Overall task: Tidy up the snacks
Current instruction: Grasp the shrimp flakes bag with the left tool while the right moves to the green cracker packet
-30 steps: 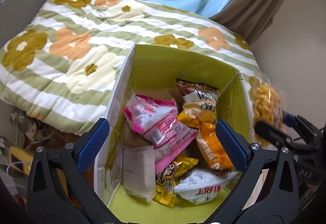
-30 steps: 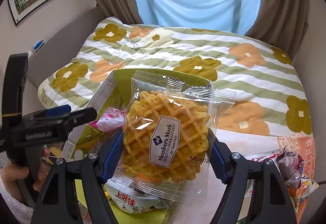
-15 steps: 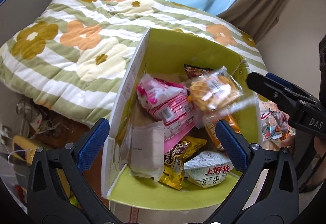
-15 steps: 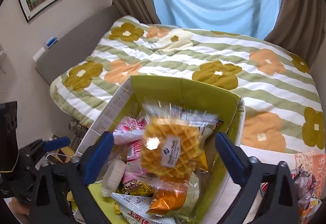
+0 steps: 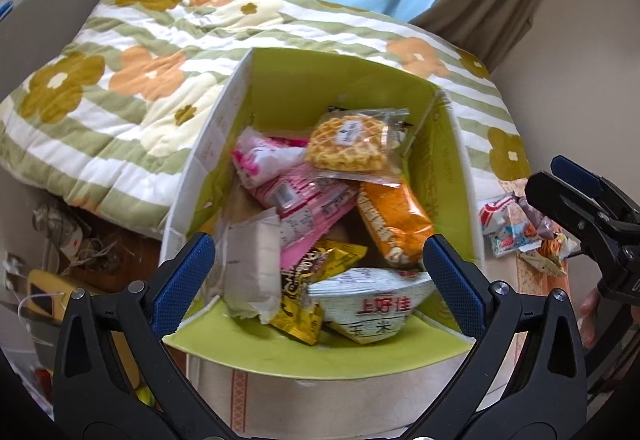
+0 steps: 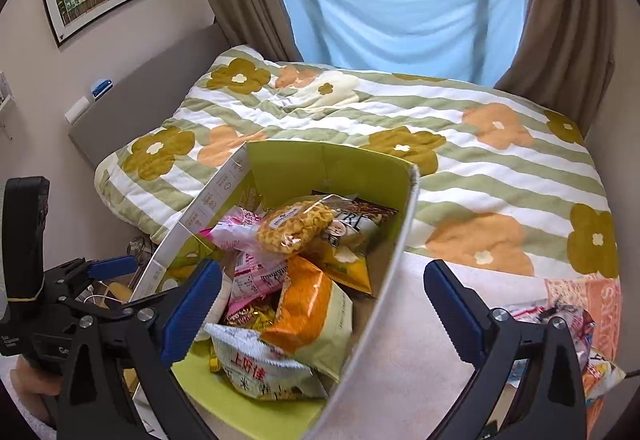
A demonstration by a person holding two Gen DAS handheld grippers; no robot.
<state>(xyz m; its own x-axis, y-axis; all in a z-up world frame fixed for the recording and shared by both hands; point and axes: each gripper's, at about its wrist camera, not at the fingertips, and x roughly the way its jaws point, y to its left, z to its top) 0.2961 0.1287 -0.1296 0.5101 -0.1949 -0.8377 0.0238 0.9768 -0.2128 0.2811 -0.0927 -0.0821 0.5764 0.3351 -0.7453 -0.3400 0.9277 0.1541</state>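
- Right gripper (image 6: 324,316): jaws spread wide, nothing between the pads. They have just been opening, and the waffle pack (image 6: 294,226) lies free in the box (image 6: 400,252).
- Left gripper (image 5: 318,272): fingers apart, empty, poised over the box's near edge.
- Waffle pack position: on top of the heap, toward the far wall of the box, resting on the pink packets (image 5: 296,192) and just beside the orange bag (image 5: 394,218). This item appears stowed.
- Remaining work: a loose pile of snacks (image 5: 520,228) lies on the surface outside the box's right wall, near the bed quilt (image 5: 132,80).
- Deciding relation: the pile lies to the right of the box, on the right gripper's side; in the left wrist view that gripper (image 5: 576,200) stands directly over it. The left gripper is separated from it by the box.
- Judgement: the right hand is the nearer one for the next pick. The pile's wrappers lie crumpled with no clear long axis.
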